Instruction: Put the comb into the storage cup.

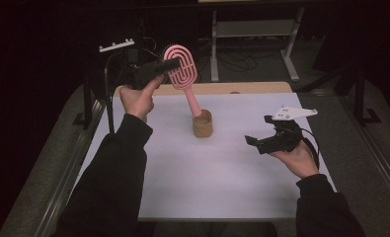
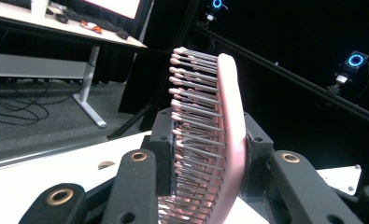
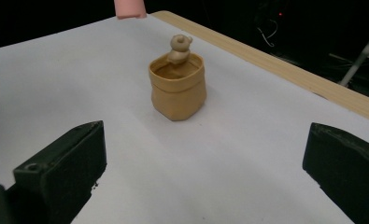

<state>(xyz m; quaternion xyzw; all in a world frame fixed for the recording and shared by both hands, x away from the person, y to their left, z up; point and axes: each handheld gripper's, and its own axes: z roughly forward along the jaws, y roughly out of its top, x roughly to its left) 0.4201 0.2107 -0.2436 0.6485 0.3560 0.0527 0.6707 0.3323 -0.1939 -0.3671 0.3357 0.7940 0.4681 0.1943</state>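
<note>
The left hand-held gripper (image 1: 169, 64) is clamping the head of a pink hairbrush (image 1: 181, 66) and holding it raised over the far side of the bench (image 1: 182, 187), handle pointing down toward a small tan cup (image 1: 202, 123). In the high view the handle tip is looking as if it is at or just over the rim, so the brush is probably not yet lowered in and released (that step is what I judge to be left). The right hand-held gripper (image 1: 259, 142) is hovering well apart to the right, jaws spread wide and holding nothing. The left gripper view is showing the bristles (image 2: 191, 121) pinched between its jaws; the right gripper view is showing a small bear-shaped figure (image 3: 179, 48) at the cup's rim
</note>
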